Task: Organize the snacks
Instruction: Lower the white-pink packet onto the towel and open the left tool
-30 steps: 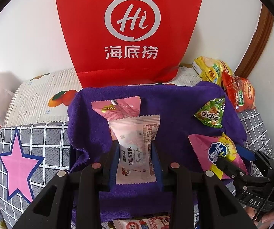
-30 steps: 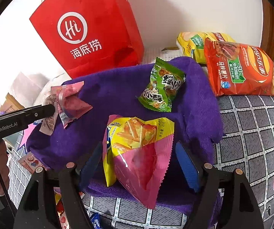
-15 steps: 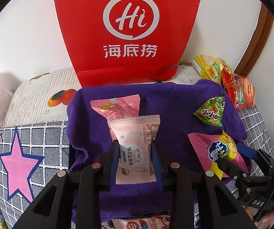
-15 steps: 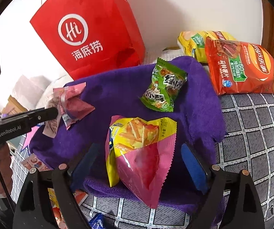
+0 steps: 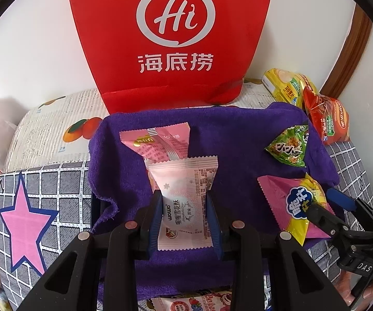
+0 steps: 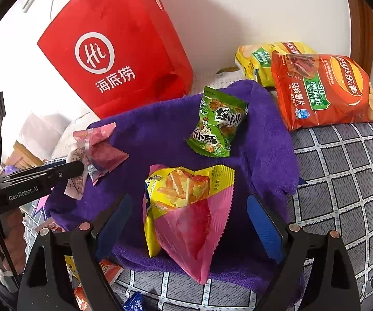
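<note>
**Right gripper opened up wider, left one hasn't budged**

Since a second ago my right gripper [image 6: 189, 215] has spread its jaws and eased back a touch from the yellow-and-pink chip bag [image 6: 186, 212]; the left side looks the same as before.

Left wrist view: my left gripper [image 5: 185, 220] is clamped on the pale pink snowflake-crisp packet [image 5: 182, 207], blue pads squeezing its lower half. Its far end overlaps a second pink packet [image 5: 158, 143] on the purple towel [image 5: 233, 134]. The red Haidilao bag [image 5: 171, 39] stands behind. That packet's light and crinkly with something crumbly inside, I'd guess, so a gentle mid-body pinch is plenty.

Right wrist view: my right gripper is let go, wide apart, the chip bag lying between the jaws but touching neither. It's puffy, slick film, so I'd grab across the flatter pink lower part or the crimped seam. The green snack pack [image 6: 217, 124] sits further back on the towel, Lay's bags [image 6: 324, 90] off to the right.
</note>
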